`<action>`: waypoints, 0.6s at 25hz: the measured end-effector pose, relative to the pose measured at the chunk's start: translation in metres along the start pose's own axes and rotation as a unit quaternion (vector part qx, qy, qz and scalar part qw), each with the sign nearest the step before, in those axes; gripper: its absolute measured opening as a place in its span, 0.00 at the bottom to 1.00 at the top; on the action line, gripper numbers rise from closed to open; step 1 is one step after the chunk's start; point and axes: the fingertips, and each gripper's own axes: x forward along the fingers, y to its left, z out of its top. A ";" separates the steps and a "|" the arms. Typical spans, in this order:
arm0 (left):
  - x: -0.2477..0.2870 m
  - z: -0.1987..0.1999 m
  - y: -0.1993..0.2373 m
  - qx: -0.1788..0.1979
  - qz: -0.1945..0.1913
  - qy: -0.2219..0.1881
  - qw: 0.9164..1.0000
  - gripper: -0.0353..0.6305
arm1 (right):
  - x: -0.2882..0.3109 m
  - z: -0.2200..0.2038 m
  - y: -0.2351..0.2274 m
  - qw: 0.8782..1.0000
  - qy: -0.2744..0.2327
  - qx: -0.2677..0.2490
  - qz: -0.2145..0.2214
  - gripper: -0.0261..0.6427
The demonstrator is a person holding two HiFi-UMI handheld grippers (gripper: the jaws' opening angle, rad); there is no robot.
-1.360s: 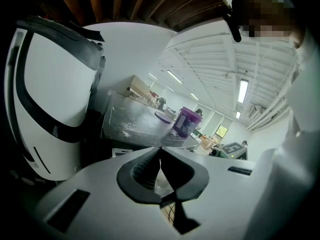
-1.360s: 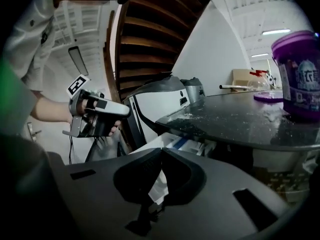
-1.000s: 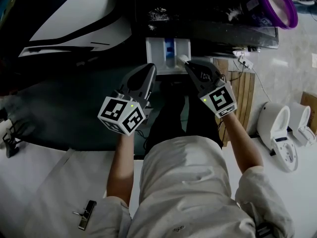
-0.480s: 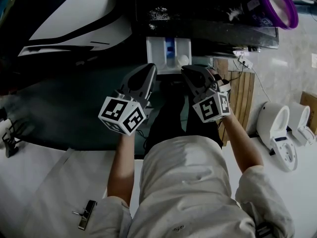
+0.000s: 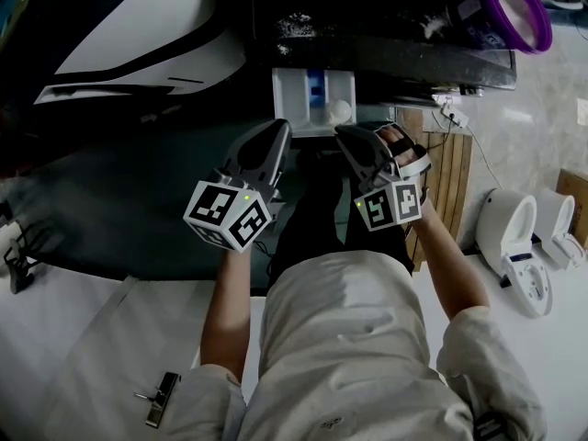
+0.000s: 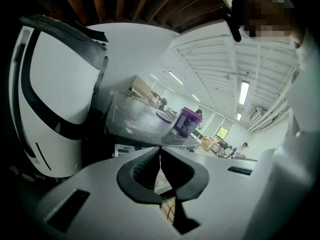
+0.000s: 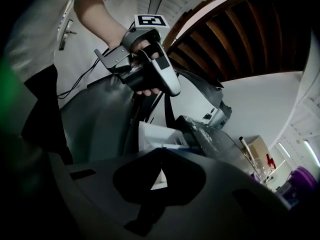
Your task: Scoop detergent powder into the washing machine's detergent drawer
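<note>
Right tool's (image 5: 345,134) scoop (image 5: 339,111) over drawer (image 5: 292,95), left tool (image 5: 280,129) beside.

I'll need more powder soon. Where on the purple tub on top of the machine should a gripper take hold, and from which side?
Probably the rim of the purple tub, coming down from above on its near side, with one jaw inside the wall and one outside. It stands upright with its top open, and its round body looks too wide to span.

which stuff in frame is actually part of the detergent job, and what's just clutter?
In the job:
- detergent drawer, pulled open
- purple detergent tub on the machine top
- left tongs and right tongs, both shut, nothing held

Lying about:
- white toilet
- wooden slat panel
- small metal item on the floor
</note>
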 end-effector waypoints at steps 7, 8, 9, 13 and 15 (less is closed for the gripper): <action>-0.002 0.000 0.000 -0.001 0.000 -0.001 1.000 0.08 | 0.000 0.000 0.000 1.000 0.006 -0.026 -0.006 0.05; -0.002 0.000 0.000 -0.001 0.000 -0.001 1.000 0.08 | -0.001 0.000 0.000 1.000 0.007 -0.028 -0.007 0.05; -0.002 0.000 0.000 -0.001 0.000 -0.001 1.000 0.08 | -0.001 -0.001 0.000 1.000 0.007 -0.028 -0.007 0.05; -0.002 0.002 -0.001 0.003 -0.001 -0.002 1.000 0.08 | -0.005 0.000 -0.006 1.000 0.004 -0.018 -0.016 0.05; -0.002 0.002 -0.002 0.004 -0.002 -0.004 1.000 0.08 | -0.008 0.001 -0.009 1.000 0.001 -0.003 -0.021 0.05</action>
